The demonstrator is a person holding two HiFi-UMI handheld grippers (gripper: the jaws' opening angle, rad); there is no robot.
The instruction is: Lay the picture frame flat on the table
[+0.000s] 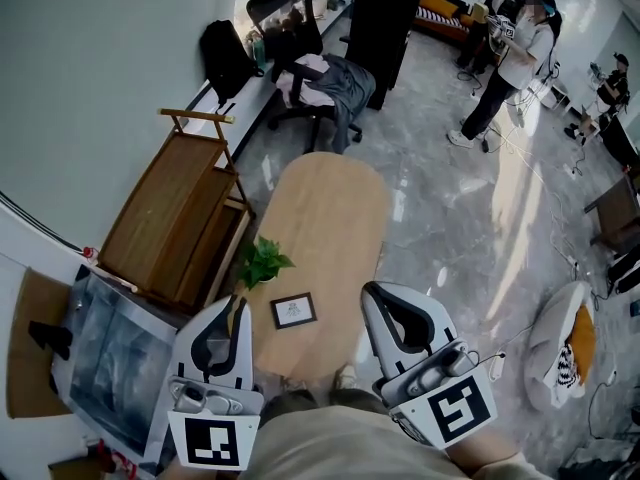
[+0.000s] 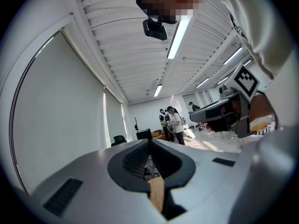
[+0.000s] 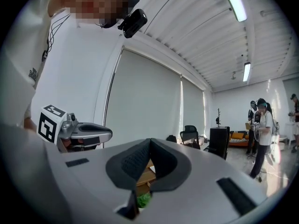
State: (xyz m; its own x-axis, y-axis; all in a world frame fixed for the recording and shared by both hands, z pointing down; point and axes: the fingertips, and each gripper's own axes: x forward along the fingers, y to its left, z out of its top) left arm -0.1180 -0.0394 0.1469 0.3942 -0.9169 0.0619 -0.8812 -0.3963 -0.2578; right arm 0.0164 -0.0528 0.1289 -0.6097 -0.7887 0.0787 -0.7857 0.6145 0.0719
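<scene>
The fingers (image 2: 133, 161) of the left gripper (image 1: 237, 304) are pressed together with nothing between them, and the fingers (image 3: 134, 163) of the right gripper (image 1: 370, 289) are closed and empty in the same way. Both grippers are held up close to the person's body, well above the oval wooden tabletop (image 1: 330, 213) and touching nothing.

The picture frame (image 1: 294, 310) sits near the tabletop's near end, between the two grippers as the head view shows them. Its whole face is turned up to the camera, so it appears to lie flat already. On that reading the task looks finished, or nearly so. If any step is left, it would be a check or a small nudge, and the fingers would have to open and come down first.

A small green plant (image 1: 263, 261) stands just beside the frame on its far left, the only thing close enough to be knocked. A wooden cabinet (image 1: 175, 223) stands near the tabletop's left edge. An office chair (image 1: 318, 86) draped with clothes and a black cabinet (image 1: 385, 23) stand beyond the far end, and people (image 1: 510, 53) are well away across the floor.
</scene>
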